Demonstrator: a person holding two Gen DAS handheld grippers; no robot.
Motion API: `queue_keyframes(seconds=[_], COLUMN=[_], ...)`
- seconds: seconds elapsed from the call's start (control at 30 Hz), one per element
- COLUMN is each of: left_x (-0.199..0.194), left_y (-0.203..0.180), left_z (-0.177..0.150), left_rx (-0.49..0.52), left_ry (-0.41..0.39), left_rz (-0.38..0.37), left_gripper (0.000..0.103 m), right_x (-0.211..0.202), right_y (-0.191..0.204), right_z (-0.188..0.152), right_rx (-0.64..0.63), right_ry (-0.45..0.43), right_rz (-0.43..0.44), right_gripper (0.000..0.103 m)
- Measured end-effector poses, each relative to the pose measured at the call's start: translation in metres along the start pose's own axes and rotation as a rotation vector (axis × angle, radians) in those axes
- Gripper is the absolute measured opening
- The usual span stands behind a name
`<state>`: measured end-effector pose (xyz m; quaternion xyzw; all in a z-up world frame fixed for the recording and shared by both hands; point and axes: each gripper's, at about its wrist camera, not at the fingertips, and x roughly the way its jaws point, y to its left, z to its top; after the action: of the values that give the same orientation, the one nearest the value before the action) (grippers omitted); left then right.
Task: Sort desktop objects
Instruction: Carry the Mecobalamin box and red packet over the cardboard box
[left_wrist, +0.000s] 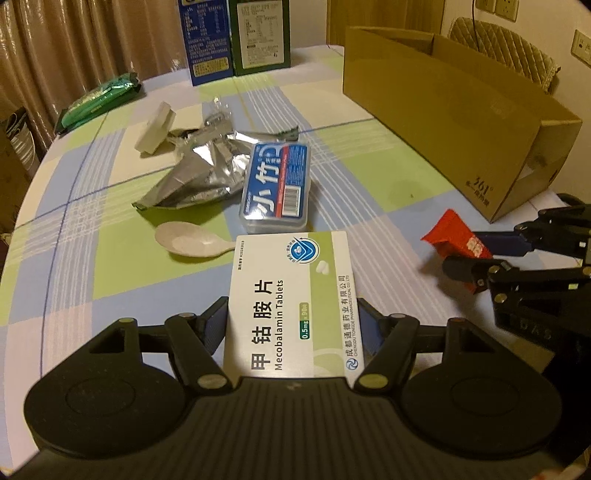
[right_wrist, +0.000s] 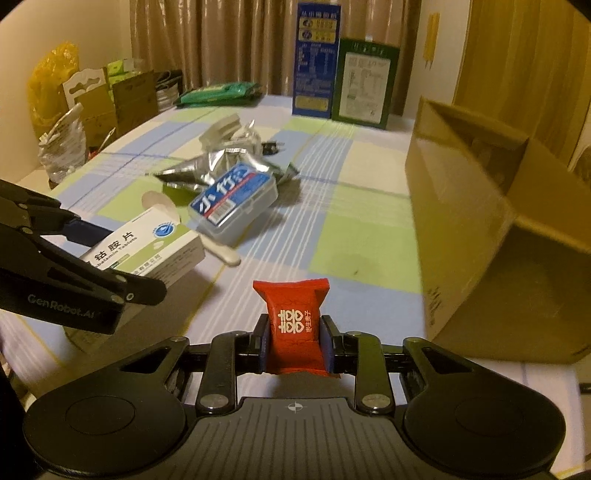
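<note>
- The left hand-held gripper (left_wrist: 291, 317) is clenched on the pill box (left_wrist: 293, 302), a pad on each long side. The box is flat, label up, with its long axis along the fingers toward 12 o'clock. It is lifted off the bench (left_wrist: 369, 236).
- The right hand-held gripper (right_wrist: 294, 343) is clenched on the red packet (right_wrist: 293, 321). The packet stands upright between the pads, with its long axis toward 12 o'clock and its flared end clear of the fingertips.
- Left view: the spoon (left_wrist: 188, 240) lies at 10 o'clock from the pill box, bowl to the left and handle running behind the box. The blue case (left_wrist: 275, 188) lies just beyond at 12, long axis toward 12 to 1 o'clock, resting against the foil bag (left_wrist: 192, 173).
- Only the right view shows the pill box's side wall (right_wrist: 173, 266) and the bags (right_wrist: 62, 151) past the bench's left edge at 10 o'clock.
- Only the left view shows the carton (left_wrist: 454, 114) open at the top, its long side running from 1 to 3 o'clock.
- Open cloth lies between the blue case and the carton. In the right view this bare strip runs toward 12 o'clock.
- The bench's far edge carries two upright boxes (left_wrist: 236, 37) at 12 and a green pack (left_wrist: 98, 101) at 10 o'clock.
</note>
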<state>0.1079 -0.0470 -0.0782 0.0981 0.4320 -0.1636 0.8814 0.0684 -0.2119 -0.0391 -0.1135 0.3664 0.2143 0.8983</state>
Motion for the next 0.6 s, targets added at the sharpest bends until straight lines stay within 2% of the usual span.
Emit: queue_keyframes(seconds=[0.3, 0.6], left_x=[-0.030, -0.054], left_y=[-0.013, -0.048], left_z=[0.014, 0.044], left_rx=[0.005, 0.047], left_ry=[-0.050, -0.118], left_rz=[-0.015, -0.057], left_gripper=[0.067, 0.067], right_x=[-0.045, -0.085], right_y=[-0.014, -0.049], right_z=[0.022, 0.046], right_rx=[-0.003, 0.038], right_ry=[-0.095, -0.181], right_rz=[-0.079, -0.166], right_gripper=[0.024, 0.024])
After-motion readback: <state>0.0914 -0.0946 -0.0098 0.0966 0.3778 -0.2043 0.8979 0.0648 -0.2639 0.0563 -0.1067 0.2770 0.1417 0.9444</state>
